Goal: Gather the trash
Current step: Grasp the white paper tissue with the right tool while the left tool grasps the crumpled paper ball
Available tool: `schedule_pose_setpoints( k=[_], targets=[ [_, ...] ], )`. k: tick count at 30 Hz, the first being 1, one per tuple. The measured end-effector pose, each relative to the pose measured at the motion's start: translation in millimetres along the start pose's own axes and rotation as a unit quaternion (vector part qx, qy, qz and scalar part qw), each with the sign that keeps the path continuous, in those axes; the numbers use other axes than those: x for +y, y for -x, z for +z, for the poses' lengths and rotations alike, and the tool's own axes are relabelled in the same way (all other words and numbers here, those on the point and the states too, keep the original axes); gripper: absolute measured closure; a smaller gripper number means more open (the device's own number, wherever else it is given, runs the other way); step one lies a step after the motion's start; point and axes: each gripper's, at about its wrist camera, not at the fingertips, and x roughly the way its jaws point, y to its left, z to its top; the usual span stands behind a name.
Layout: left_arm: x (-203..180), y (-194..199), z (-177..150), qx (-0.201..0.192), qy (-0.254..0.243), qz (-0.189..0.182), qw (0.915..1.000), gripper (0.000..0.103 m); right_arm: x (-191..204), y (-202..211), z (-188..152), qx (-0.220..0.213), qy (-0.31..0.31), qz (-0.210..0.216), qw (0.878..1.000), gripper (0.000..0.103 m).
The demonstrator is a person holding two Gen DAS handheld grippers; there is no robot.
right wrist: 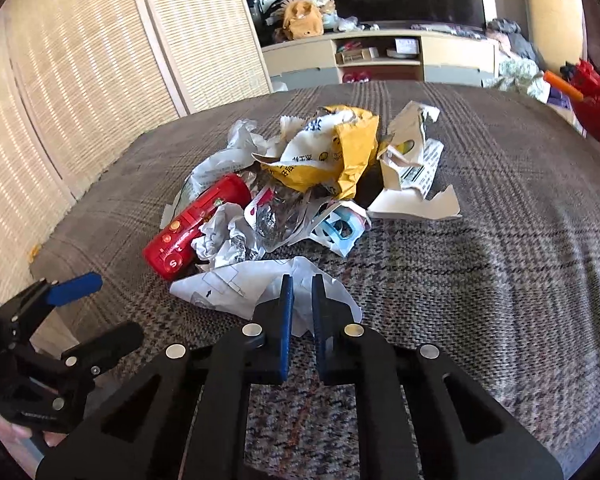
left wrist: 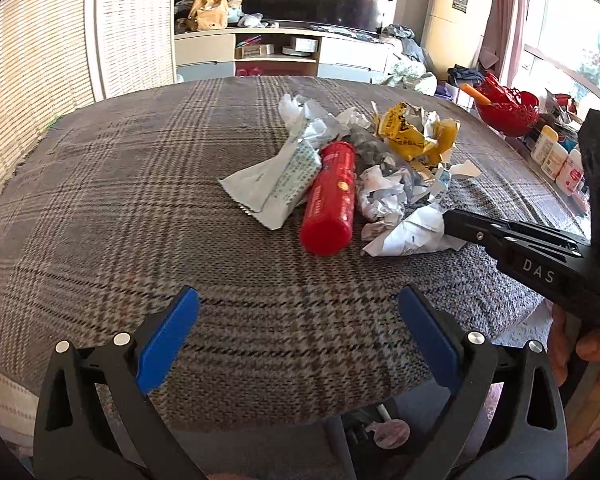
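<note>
I am pinching the right gripper on a crumpled white paper sheet, its two blue-padded fingers nearly together with the paper's near edge bunched between them. The sheet is lying flat on the plaid tablecloth and spreading out to the left of these jaws. In the left wrist view this same gripper is reaching in from the right, its tip touching that sheet.

I am holding the left gripper wide open with nothing between its blue pads, hovering above bare cloth near the table's front edge. In the right wrist view it is sitting well to the left of the closed jaws, fingers spread.

Just beyond the pinched sheet a trash pile is lying on the cloth. A red bottle is resting on its side, straight ahead of the open left jaws, touching a flat white and green wrapper on its left. A small crumpled paper ball is sitting between the bottle and the held sheet. Farther ahead a torn yellow bag is heaped at the back of the pile, with a ripped white carton piece just beside it on the right and a pale blue plastic ring in front
</note>
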Motion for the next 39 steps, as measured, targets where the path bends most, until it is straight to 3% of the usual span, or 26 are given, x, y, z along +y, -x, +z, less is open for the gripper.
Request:
schedule_pose_setpoints(
  k=[5,9,12,16,20,22,24,28,30,33,39],
  targets=[
    [-7.2,-1.5,2.5,-0.006,-0.005,-0.006,1.0,0.009,-9.6,11.0,-0.7,-0.01,-0.004,-0.004,1.0,0.101],
    [-20.4,-0.5,9.3,-0.019,-0.011,-0.012,0.9997,0.012,-25.3,26.3,2.4,-0.032,-0.012,-0.036,0.999,0.101],
    [-27.6,-2.0,15.2,-0.023,-0.015,-0.023,0.9994,0.023,-37.2,31.6,5.7,-0.04,-0.013,-0.075,0.996,0.101],
    [-39.3,-11.5,25.9,-0.021,-0.027,-0.036,0.9987,0.037,-58.2,33.9,8.0,-0.043,-0.028,-0.089,0.995,0.101],
    [-48.4,-23.2,36.2,-0.023,-0.039,-0.043,0.998,0.048,-66.4,30.3,9.1,-0.043,-0.032,-0.084,0.995,0.101],
    [-52.9,-32.1,41.7,-0.018,-0.044,-0.046,0.9978,0.05,-69.4,27.0,9.9,-0.043,-0.04,-0.061,0.996,0.101],
    [-55.6,-37.1,43.9,-0.014,-0.048,-0.047,0.9976,0.05,-72.9,23.6,12.0,-0.042,-0.056,-0.036,0.997,0.097],
    [-59.8,-31.8,45.4,-0.03,-0.056,-0.041,0.9971,0.05,-71.6,18.7,13.0,-0.043,-0.061,-0.024,0.997,0.091],
    [-59.2,-27.6,46.0,-0.037,-0.055,-0.041,0.997,0.05,-68.0,16.5,12.7,-0.042,-0.063,-0.011,0.997,0.06],
    [-59.5,-27.3,40.5,-0.029,-0.059,-0.038,0.9971,0.05,-59.8,15.5,10.9,-0.038,-0.055,-0.007,0.998,0.059],
    [-59.6,-22.5,26.2,-0.021,-0.054,-0.065,0.9962,0.065,-48.1,17.7,0.6,-0.029,-0.045,-0.004,0.999,0.061]
  ],
)
